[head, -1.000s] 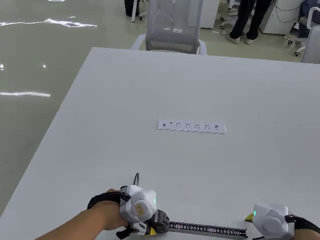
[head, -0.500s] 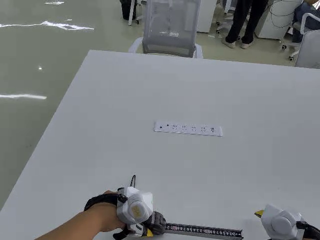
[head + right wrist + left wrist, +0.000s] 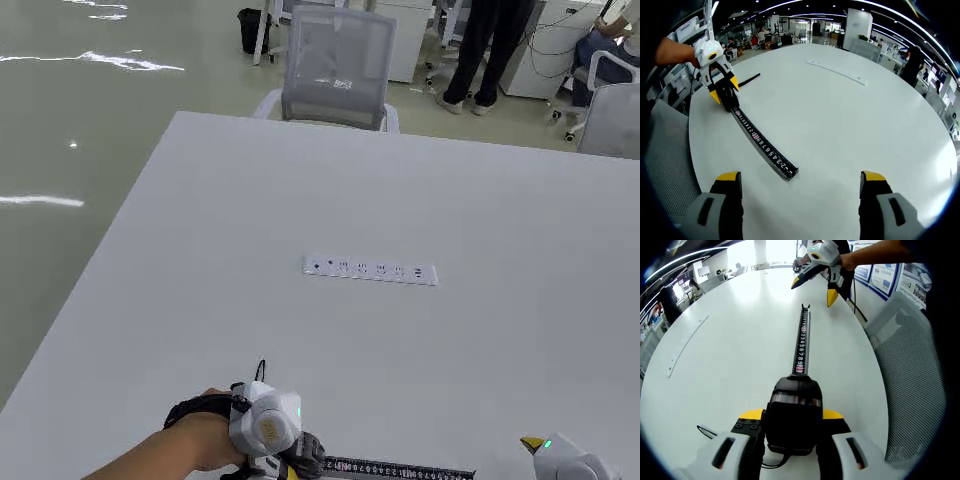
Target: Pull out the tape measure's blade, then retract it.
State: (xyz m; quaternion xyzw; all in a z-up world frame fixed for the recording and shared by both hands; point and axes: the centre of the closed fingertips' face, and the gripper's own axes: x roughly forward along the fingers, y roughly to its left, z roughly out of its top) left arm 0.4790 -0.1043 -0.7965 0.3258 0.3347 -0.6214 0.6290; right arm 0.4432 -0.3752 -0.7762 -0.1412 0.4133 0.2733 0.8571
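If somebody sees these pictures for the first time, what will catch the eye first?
The black tape measure, clamped in the left gripper at the table's near edge, with its numbered blade lying pulled out across the white table. Near the blade's tip the right gripper stands open, holding nothing. A white power strip lies mid-table.

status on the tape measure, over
Left gripper shut on tape measure. Right gripper open, off the blade. Blade out, flat on table. Power strip well clear.
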